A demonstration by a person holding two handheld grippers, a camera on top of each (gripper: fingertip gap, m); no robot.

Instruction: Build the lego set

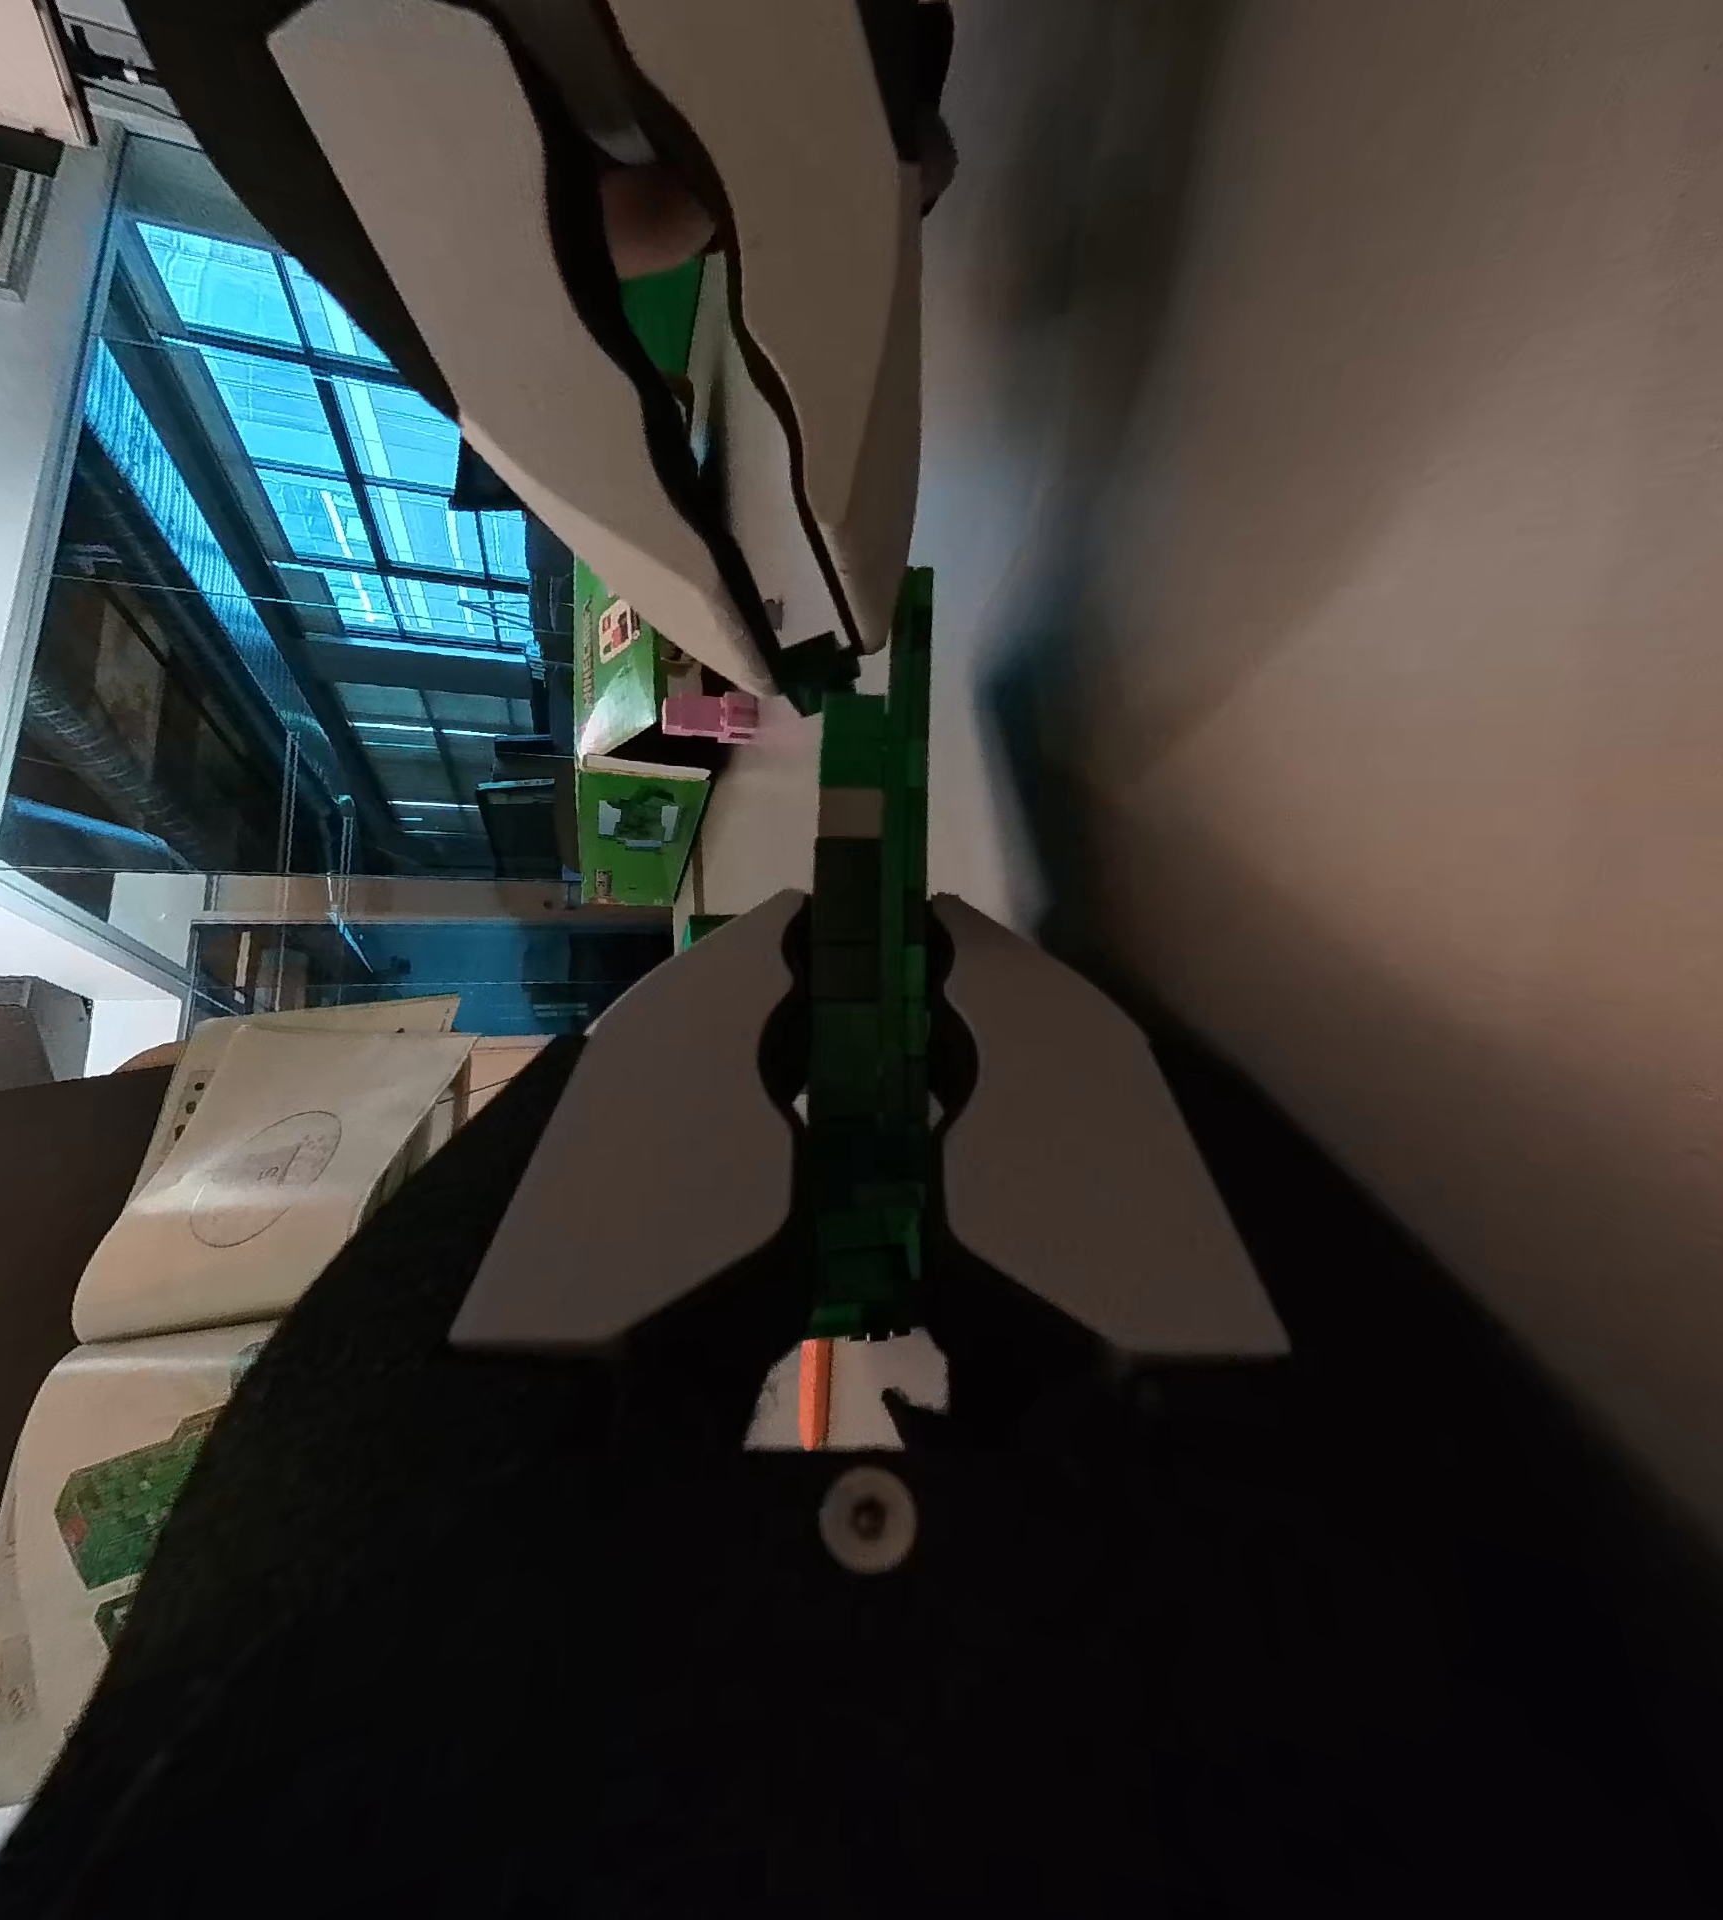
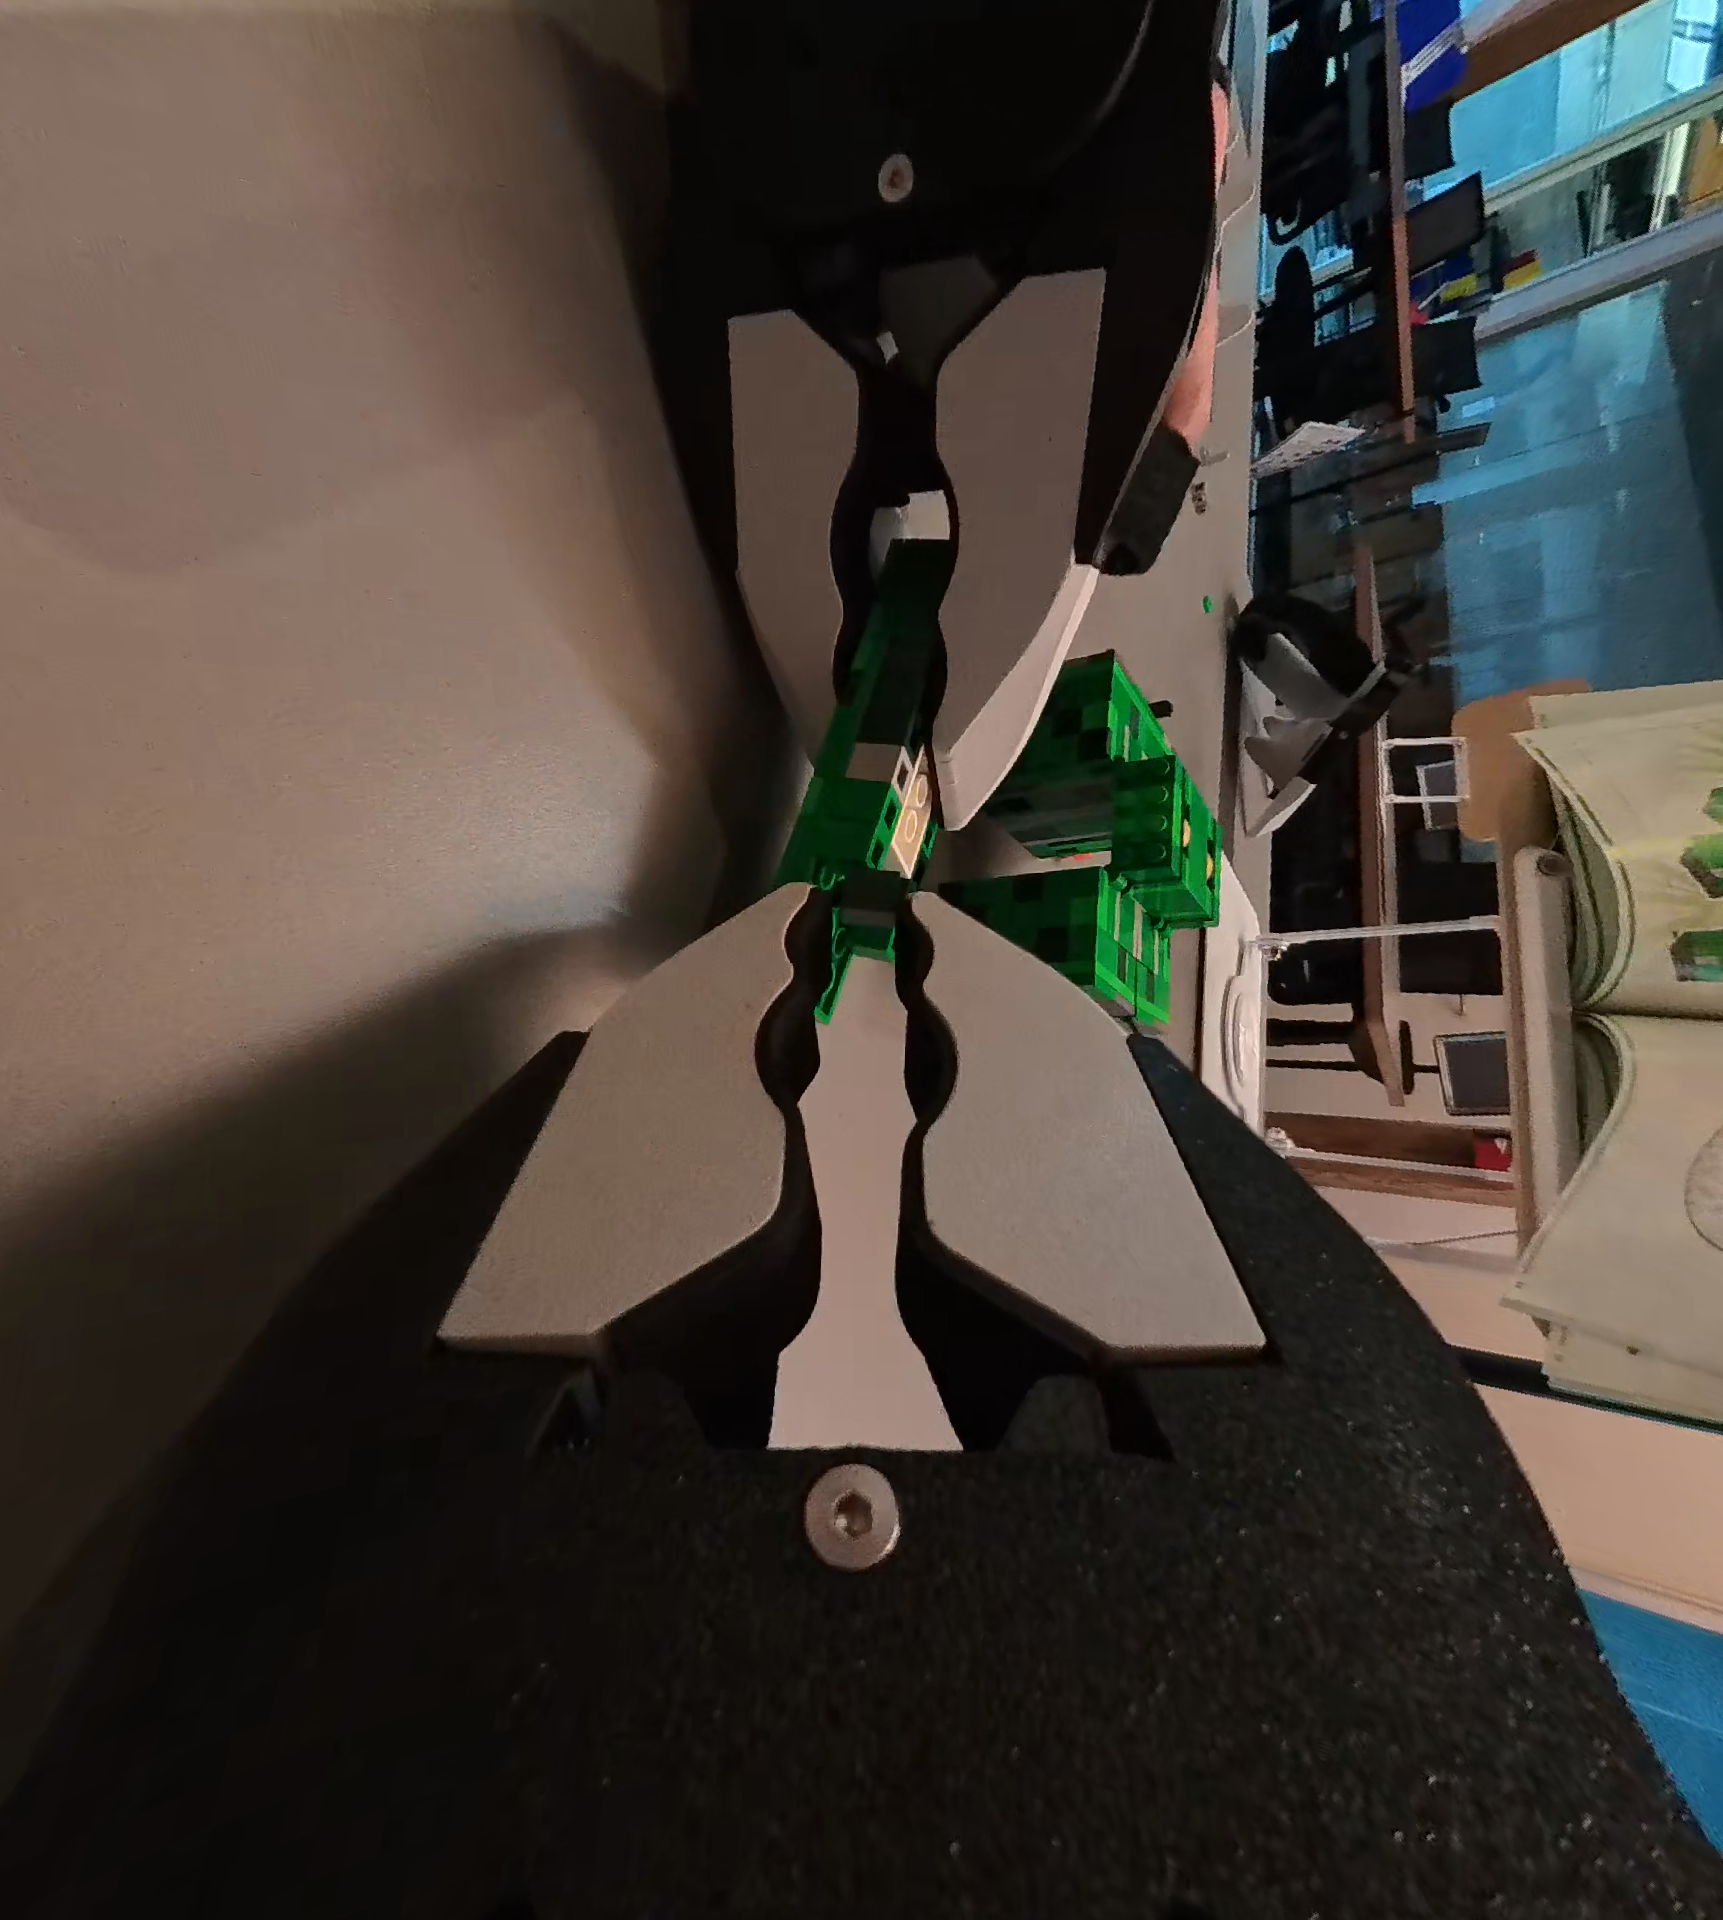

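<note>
My left gripper [image 1: 867, 914] is shut on a long, flat green lego assembly [image 1: 852, 748] with grey and dark tiles, which sticks out forward past its fingertips. My right gripper [image 2: 862, 904] is shut on a small green and grey brick [image 2: 862, 930] at the far end of that assembly [image 2: 888, 707]. The two grippers face each other tip to tip above the white table [image 2: 857, 1195]. The right gripper [image 1: 815, 665] shows at the top of the left wrist view. The left gripper [image 2: 888, 779] shows at the top of the right wrist view.
A larger green lego build [image 2: 1117, 831] stands on the table behind the grippers. An open instruction booklet [image 2: 1667, 1039] lies to the side, also in the left wrist view [image 1: 244, 1174]. Green lego boxes [image 1: 618, 665] and a pink lego figure [image 1: 711, 717] sit farther back.
</note>
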